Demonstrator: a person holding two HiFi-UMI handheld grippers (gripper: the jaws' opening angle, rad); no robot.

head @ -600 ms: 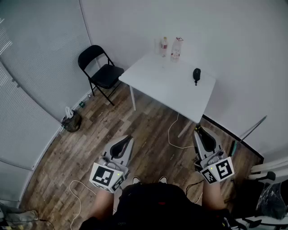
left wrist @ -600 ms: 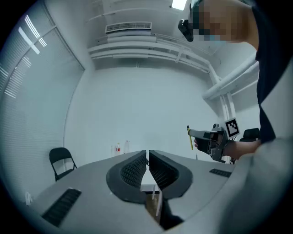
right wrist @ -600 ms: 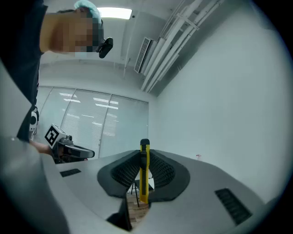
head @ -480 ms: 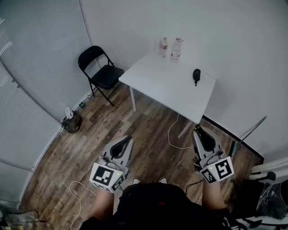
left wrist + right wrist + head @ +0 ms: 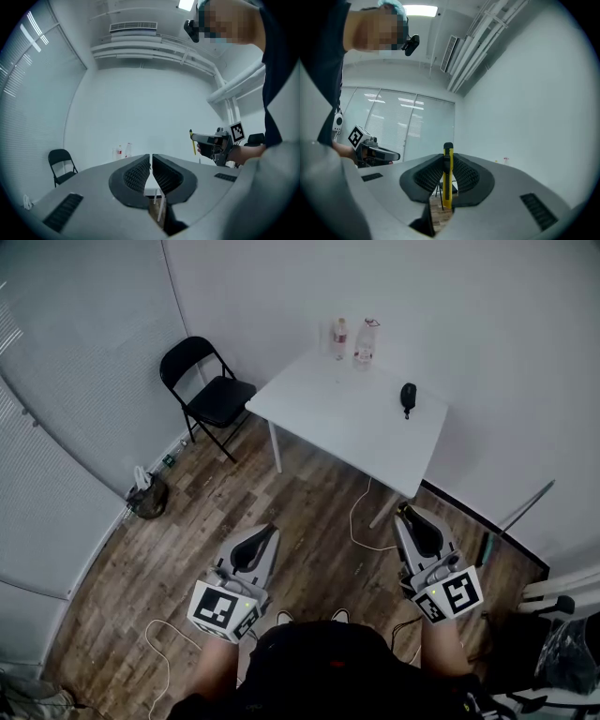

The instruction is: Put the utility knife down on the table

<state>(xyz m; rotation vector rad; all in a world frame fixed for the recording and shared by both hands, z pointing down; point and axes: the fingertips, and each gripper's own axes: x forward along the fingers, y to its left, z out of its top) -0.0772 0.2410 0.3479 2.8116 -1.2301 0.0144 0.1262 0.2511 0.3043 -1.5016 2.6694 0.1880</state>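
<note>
A yellow utility knife (image 5: 448, 176) stands upright between the jaws of my right gripper (image 5: 446, 165), which is shut on it. From the left gripper view the knife (image 5: 192, 142) sticks up from the right gripper (image 5: 213, 142). The white table (image 5: 328, 418) stands ahead by the wall, well beyond both grippers. In the head view my right gripper (image 5: 404, 512) hovers over the wooden floor near the table's front right leg. My left gripper (image 5: 270, 530) is held lower left, jaws shut with nothing between them (image 5: 151, 161).
Two bottles (image 5: 353, 339) and a small black object (image 5: 409, 397) sit on the table's far side. A black folding chair (image 5: 202, 388) stands to the table's left. A dark bag (image 5: 148, 494) and white cables (image 5: 361, 521) lie on the floor.
The right gripper has edged slightly left and forward with the knife. The left gripper has barely moved.
</note>
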